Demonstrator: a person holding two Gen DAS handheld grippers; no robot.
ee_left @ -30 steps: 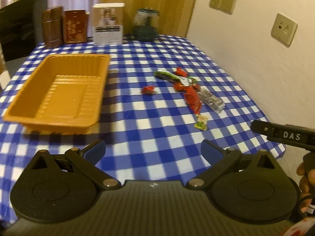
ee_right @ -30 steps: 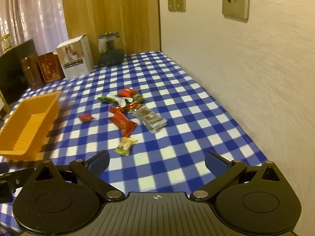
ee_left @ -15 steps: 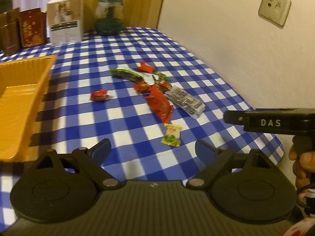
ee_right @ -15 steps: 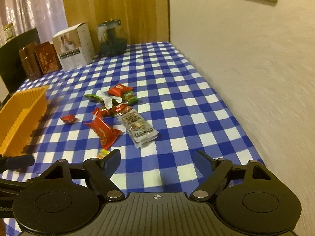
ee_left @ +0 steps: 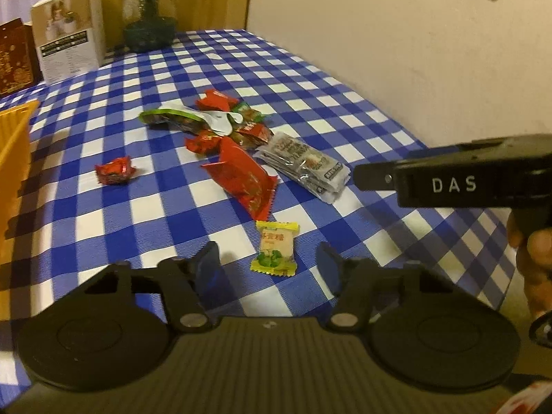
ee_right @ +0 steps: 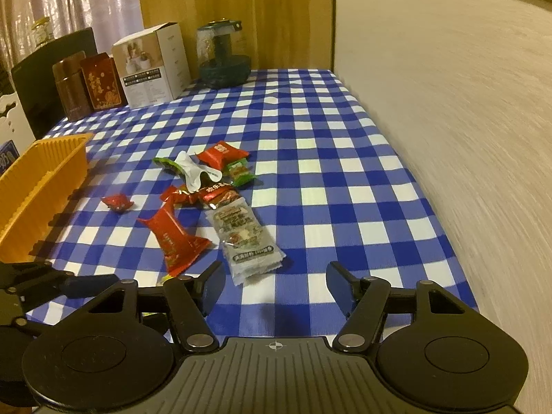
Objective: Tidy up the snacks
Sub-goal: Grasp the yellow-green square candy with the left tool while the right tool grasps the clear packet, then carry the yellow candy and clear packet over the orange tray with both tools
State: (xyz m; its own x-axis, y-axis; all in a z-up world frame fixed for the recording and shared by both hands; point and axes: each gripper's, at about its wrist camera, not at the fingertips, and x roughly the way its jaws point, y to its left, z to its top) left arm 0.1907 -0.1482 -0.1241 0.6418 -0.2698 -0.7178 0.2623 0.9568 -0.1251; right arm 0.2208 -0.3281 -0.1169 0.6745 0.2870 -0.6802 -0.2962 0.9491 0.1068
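**Both claws closing over the snack pile**

The snacks sit loose in the middle of the checked worktop [ee_right: 310, 131], and you have two of them lined up. The yellow-green candy [ee_left: 275, 249] lies flat just ahead of your left claw [ee_left: 267, 258], in line with the gap between the jaws; the jaws are closing, the pads are clear of the wrapper, nothing gripped. Just beyond it lies the long red packet [ee_left: 243, 176], and beside that, touching it or nearly so, the clear grey-printed packet [ee_left: 303, 165]. Your right claw [ee_right: 274, 281] hovers right at the near end of that clear packet [ee_right: 241, 238]; those jaws are closing too, with only bare cloth between them and no hold on anything.

Further back, the heap: a green pouch [ee_right: 165, 164], a white wrapper [ee_right: 193, 172], a red square packet [ee_right: 220, 151] and a small green packet [ee_right: 239, 172], all overlapping or touching. One small red candy [ee_right: 117, 201] lies on its own, between the heap and the orange tray [ee_right: 41, 176] at the left edge.

Along the far edge stand a white box [ee_right: 151, 65], a dark green jar [ee_right: 224, 58], a red box [ee_right: 103, 81] and a brown canister [ee_right: 69, 86]. A fingertip [ee_left: 538, 241] shows on the right handle.
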